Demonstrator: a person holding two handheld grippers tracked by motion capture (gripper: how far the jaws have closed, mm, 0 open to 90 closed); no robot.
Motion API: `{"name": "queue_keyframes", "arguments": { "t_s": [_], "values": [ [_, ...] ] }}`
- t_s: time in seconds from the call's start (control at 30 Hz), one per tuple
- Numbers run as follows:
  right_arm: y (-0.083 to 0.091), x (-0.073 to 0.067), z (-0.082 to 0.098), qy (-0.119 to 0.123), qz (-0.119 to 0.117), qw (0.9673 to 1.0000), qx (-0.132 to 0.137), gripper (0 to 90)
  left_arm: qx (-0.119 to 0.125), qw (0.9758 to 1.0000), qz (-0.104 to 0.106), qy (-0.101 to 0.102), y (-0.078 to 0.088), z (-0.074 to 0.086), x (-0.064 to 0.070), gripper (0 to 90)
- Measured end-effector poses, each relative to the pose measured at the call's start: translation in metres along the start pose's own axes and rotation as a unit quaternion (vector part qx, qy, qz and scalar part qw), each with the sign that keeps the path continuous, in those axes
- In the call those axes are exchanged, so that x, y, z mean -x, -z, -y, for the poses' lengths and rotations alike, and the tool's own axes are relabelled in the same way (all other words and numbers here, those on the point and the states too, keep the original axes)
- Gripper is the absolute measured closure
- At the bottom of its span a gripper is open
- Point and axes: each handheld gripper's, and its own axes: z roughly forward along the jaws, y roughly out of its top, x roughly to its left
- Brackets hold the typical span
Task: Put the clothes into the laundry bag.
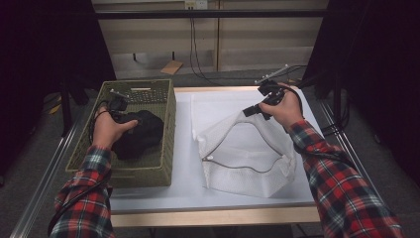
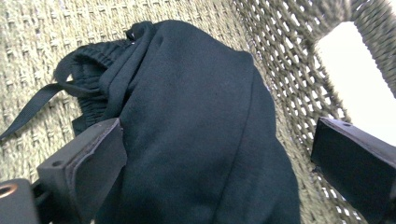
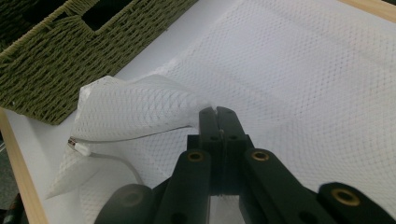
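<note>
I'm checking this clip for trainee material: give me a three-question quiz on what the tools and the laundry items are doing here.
1. True or false: the right tool is shut on the white mesh laundry bag's rim.
2. Where does the black fabric garment lie? A) on the white tabletop B) in the olive woven basket C) inside the mesh bag
3. Fill in: the left tool's jaws stand ____ on either side of the garment.

Key: 1 true; 2 B; 3 open.

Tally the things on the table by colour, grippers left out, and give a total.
Black: 1, the garment
White: 1, the mesh bag
Olive green: 1, the woven basket
Total: 3
</note>
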Motion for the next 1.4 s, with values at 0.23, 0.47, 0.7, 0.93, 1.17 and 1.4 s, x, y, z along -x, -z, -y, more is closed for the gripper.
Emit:
{"name": "queue_keyframes", "arguments": {
  "t_s": [0.23, 0.47, 0.7, 0.93, 1.17, 1.4],
  "values": [
    [0.000, 0.002, 0.001, 0.000, 0.000, 1.0000, -0.003, 90.0, -0.010, 0.9998, 0.001, -0.019, -0.010, 0.002, -0.005, 2.8],
    [0.000, 0.003, 0.002, -0.001, -0.001, 1.0000, -0.002, 90.0, -0.022, 0.9985, -0.005, -0.050, -0.020, 0.004, -0.004, 1.3],
    [-0.001, 0.002, 0.003, -0.001, -0.001, 1.0000, -0.002, 90.0, -0.027, 0.9973, -0.011, -0.067, -0.026, 0.009, -0.005, 1.3],
    [-0.002, 0.003, 0.006, 0.001, 0.000, 1.0000, -0.003, 90.0, -0.034, 0.9946, -0.027, -0.094, -0.034, 0.014, -0.005, 1.2],
    [-0.003, 0.004, 0.008, -0.003, 0.000, 1.0000, -0.003, 90.0, -0.043, 0.9901, -0.052, -0.122, -0.040, 0.017, -0.001, 0.0],
    [-0.003, 0.004, 0.010, -0.003, 0.000, 1.0000, -0.005, 90.0, -0.034, 0.9925, -0.050, -0.106, -0.041, 0.018, -0.004, 0.1]
  ]
}}
